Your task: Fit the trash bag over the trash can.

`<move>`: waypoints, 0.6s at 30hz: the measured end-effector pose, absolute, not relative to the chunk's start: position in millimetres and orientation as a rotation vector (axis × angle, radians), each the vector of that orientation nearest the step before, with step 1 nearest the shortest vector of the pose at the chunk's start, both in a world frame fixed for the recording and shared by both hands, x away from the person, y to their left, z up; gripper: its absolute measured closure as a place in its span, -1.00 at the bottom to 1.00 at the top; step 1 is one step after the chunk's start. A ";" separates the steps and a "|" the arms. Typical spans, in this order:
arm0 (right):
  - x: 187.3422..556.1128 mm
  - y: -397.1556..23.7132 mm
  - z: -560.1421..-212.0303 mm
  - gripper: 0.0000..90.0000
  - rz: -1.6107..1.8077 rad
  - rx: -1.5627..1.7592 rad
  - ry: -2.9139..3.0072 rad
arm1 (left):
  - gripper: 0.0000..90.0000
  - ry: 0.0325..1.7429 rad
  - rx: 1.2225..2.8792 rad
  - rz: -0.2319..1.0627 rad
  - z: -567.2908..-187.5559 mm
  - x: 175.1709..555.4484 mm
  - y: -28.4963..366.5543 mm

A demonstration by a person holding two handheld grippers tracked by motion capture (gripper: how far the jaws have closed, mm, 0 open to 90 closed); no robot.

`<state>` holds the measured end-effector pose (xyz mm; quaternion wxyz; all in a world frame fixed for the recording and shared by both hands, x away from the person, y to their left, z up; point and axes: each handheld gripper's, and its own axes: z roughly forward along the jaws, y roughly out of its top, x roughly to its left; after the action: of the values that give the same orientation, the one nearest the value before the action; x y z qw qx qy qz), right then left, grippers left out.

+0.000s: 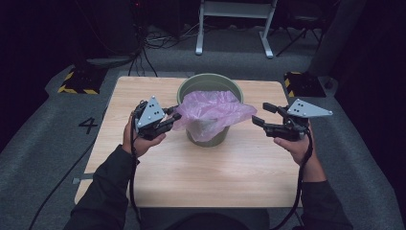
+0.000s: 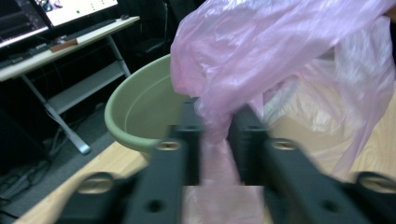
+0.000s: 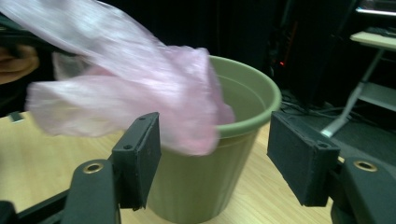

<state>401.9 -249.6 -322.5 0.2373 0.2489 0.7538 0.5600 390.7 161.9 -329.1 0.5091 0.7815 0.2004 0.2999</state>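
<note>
A dark figure "4" [image 1: 88,125] stands on the grey floor [image 1: 43,153], left of the worktop [image 1: 201,167]; nothing else is legible.

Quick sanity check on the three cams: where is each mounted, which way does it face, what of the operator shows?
High view: fixed above the person's side, facing forward and down at the table; both forearms, left tool and right tool show.
Left gripper view: rides the left tool, looking along jaws shut on the pink bag, green bucket behind.
Right gripper view: rides the right tool, jaws open, facing the bucket side-on; a bit of the other hand at left.
Shared: all three show bag and bucket.
</note>
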 end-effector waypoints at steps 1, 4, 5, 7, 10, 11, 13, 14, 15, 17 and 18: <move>399.0 -249.8 -321.4 -0.22 1.536 0.672 2.068 | 0.90 0.488 1.881 0.731 -328.9 391.2 161.4; 392.3 -250.1 -319.1 -0.21 1.527 0.661 2.071 | 0.98 0.500 1.887 0.742 -327.3 394.1 159.5; 390.4 -249.4 -318.8 -0.19 1.537 0.672 2.082 | 0.98 0.504 1.887 0.738 -327.0 395.0 158.6; 383.3 -244.1 -318.4 -0.18 1.527 0.645 2.097 | 0.99 0.509 1.886 0.740 -326.5 396.2 156.8; 370.4 -236.1 -318.3 -0.04 1.519 0.560 2.079 | 0.99 0.508 1.885 0.733 -326.8 397.8 154.5; 367.3 -234.6 -318.6 -0.02 1.547 0.529 2.090 | 0.99 0.512 1.886 0.733 -326.9 398.3 154.2; 365.1 -232.0 -319.4 -0.02 1.543 0.516 2.102 | 0.99 0.515 1.888 0.727 -327.0 400.4 153.7; 365.0 -231.2 -320.0 -0.02 1.544 0.508 2.105 | 0.99 0.520 1.882 0.720 -326.7 401.3 153.7; 364.7 -230.1 -320.9 -0.02 1.546 0.506 2.116 | 0.98 0.523 1.880 0.718 -326.3 401.9 153.6; 363.8 -228.1 -322.5 -0.03 1.534 0.494 2.113 | 0.99 0.525 1.878 0.717 -325.2 402.6 153.1; 363.1 -226.6 -323.5 -0.03 1.538 0.473 2.121 | 0.99 0.525 1.879 0.713 -324.5 403.1 152.4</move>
<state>363.1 -226.6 -323.5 0.2371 0.1727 0.7739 0.5613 403.1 152.4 -324.5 0.5076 0.7794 0.2179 0.2956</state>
